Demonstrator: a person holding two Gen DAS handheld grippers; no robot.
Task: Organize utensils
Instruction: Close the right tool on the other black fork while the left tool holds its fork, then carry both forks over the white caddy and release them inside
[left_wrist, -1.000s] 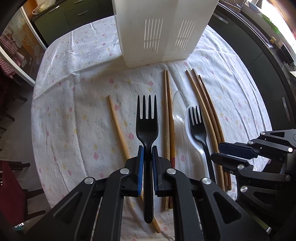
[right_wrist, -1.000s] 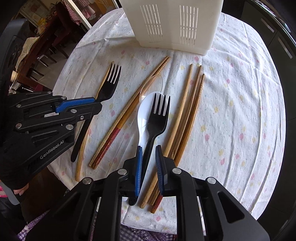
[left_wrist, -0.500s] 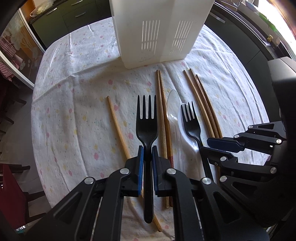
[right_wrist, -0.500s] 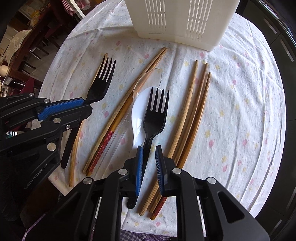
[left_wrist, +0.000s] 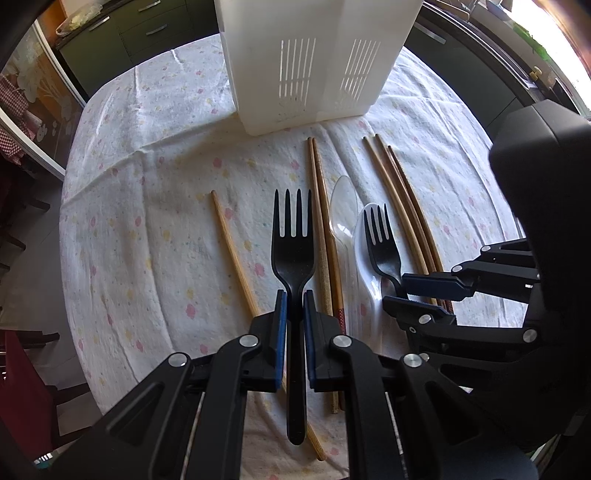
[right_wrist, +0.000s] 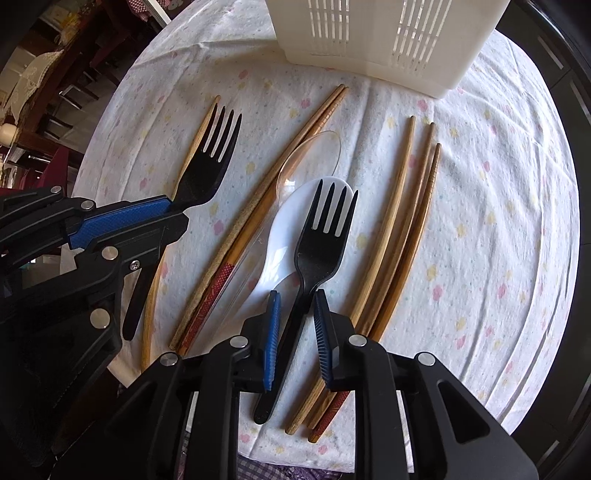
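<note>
My left gripper (left_wrist: 293, 295) is shut on the neck of a black fork (left_wrist: 293, 243), tines pointing away; it also shows in the right wrist view as the left gripper (right_wrist: 179, 214) with that fork (right_wrist: 210, 162). A second black fork (right_wrist: 321, 236) lies across a white spoon (right_wrist: 280, 243) on the tablecloth. My right gripper (right_wrist: 295, 299) straddles its handle. Its jaws are opening, with a gap showing on each side of the handle. In the left wrist view the right gripper (left_wrist: 395, 291) sits low at that fork (left_wrist: 382, 251). A white slotted utensil holder (left_wrist: 314, 62) stands behind.
A clear spoon (right_wrist: 314, 155) lies beside a pair of red-ended chopsticks (right_wrist: 258, 206). Three more chopsticks (right_wrist: 402, 229) lie to the right, and a single one (left_wrist: 232, 251) lies on the left. The floral tablecloth (right_wrist: 498, 221) drops off at the round table's edge. Dark cabinets surround it.
My right gripper has come lower and closer over the second fork, and its jaws have widened a little. The left gripper and its fork have stayed put.
</note>
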